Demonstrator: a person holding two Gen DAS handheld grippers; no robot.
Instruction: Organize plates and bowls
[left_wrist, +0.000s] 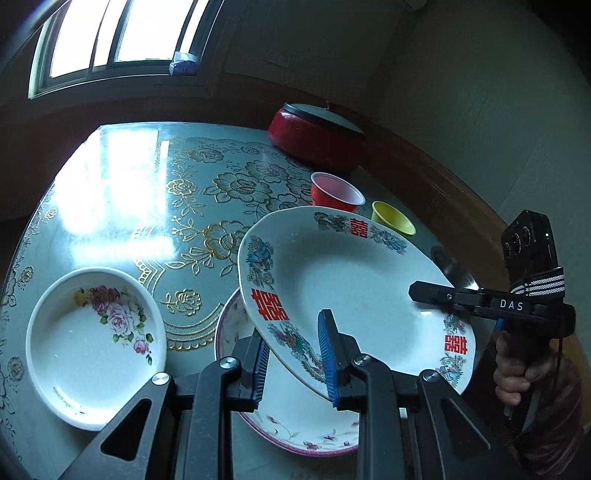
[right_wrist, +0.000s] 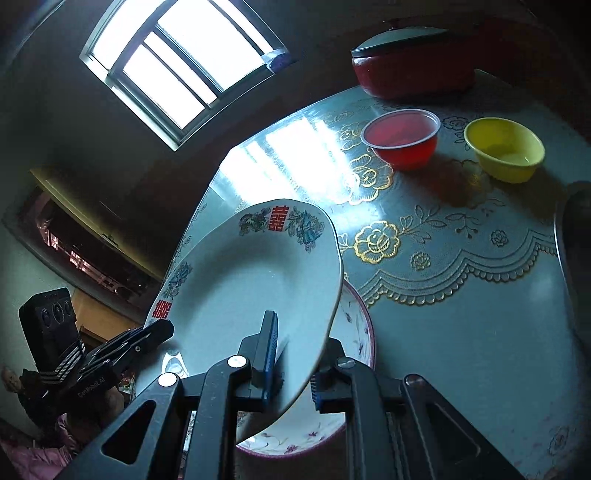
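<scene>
Both grippers clamp one white glazed ceramic plate with red double-happiness characters (left_wrist: 354, 291): left gripper (left_wrist: 295, 354) on the near rim, right gripper (right_wrist: 291, 365) on the opposite rim. It hangs tilted above the purple-rimmed floral plate (left_wrist: 295, 432). Judged rigid, slippery, breakable; rim holds suit it.

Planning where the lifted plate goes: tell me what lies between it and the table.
Directly under the double-happiness plate sits the purple-rimmed floral plate, resting on the table. Both wrist views show it beneath the raised plate, which each claw grips at its rim.
</scene>
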